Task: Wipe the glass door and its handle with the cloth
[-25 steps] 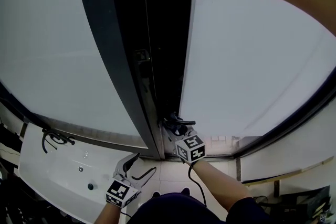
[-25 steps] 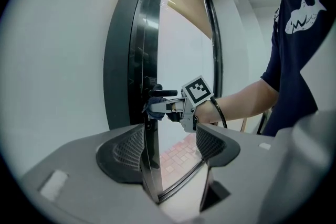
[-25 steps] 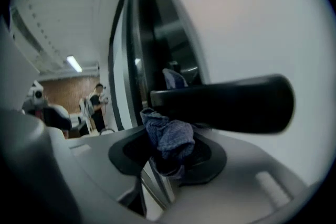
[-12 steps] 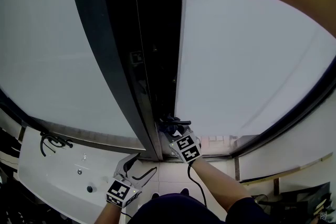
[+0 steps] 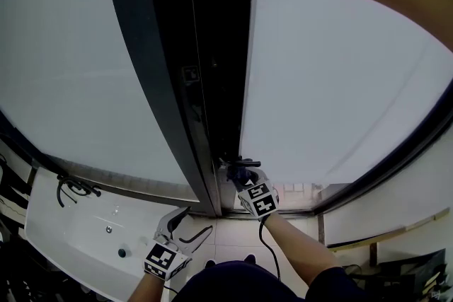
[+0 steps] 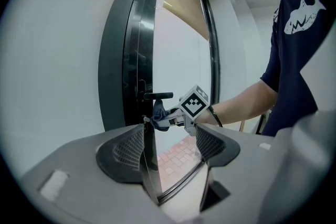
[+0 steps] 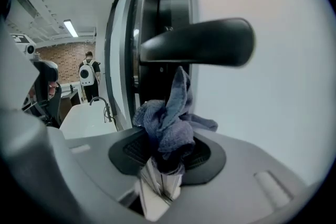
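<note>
While cloth [image 7: 167,126] is pinched by right gripper [image 7: 161,168], jaws closed on it, just under handle [image 7: 197,42] | step judged: handle wipe | next: cloth to be pressed along handle | left gripper [image 6: 173,149]: jaws apart, empty.

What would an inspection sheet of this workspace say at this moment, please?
Surface: glass door, pale panel in a dark frame; no smears seen.
Job's things: blue cloth bunched just under the black lever handle; contact cannot be told.
Clutter: nothing seen.
Grippers: right gripper shut on the cloth; left gripper open and empty, held low, apart from the door.
Cables: black cable trails from the right gripper along the forearm.
Surroundings: white sink with black tap at left; tiled floor below.
</note>
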Demonstrator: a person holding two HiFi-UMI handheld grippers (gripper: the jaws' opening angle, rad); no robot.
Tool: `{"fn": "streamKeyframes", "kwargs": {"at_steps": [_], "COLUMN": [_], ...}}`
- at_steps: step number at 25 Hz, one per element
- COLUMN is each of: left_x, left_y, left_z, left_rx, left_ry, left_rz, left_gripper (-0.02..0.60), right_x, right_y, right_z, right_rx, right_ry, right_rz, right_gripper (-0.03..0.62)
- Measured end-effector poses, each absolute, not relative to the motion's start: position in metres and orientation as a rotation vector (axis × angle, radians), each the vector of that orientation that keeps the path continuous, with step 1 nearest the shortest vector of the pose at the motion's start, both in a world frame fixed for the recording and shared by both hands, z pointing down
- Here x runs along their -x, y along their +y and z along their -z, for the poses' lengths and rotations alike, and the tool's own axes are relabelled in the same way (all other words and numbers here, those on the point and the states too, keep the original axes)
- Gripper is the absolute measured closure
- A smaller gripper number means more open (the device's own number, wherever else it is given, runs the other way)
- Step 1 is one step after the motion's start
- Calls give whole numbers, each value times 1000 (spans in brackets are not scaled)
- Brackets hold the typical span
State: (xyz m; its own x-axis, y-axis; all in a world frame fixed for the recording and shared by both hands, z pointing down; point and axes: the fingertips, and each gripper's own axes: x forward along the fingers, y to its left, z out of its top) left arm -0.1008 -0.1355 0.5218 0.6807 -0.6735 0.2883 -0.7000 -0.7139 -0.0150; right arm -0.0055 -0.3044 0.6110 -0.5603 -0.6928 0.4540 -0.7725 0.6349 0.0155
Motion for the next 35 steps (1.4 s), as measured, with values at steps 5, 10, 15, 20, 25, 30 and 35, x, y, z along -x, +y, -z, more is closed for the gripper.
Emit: {"fn": "streamKeyframes", "kwargs": {"at_steps": [5, 10, 15, 20, 25, 30, 35], "left_x": [105, 104, 100, 101, 100, 98, 100], "left_y": [-135, -136, -134, -137, -140, -141, -138], "left_z": [-517, -517, -519, -523, -522, -521, -522], "left_rx": [-2781, -2788, -2796, -2776, -2774, -2780, -2775], "left_ry": [-1157, -1149, -1137, -1150, -1153, -1151, -1159], "left_rz": [-409, -414, -427, -448, -434, -427, -427], "left_gripper": [278, 278, 278, 278, 278, 278, 278], "right_x": [-8, 6, 39, 46, 28, 16, -6], "right_y": [-297, -301, -302, -305, -307, -309, -307], "right_z": [-593, -558, -554, -561, -578, -594, -625], "right_rx": [-1227, -1217, -1143, -1096, -1147, -1174, -1251], "right_ry": [-2646, -2821, -2804, -2658, -2613, -2574, -2552], "right_rz": [-483, -576, -496, -273, -323, -409, -692], "right_gripper": [448, 448, 448, 448, 448, 448, 448]}}
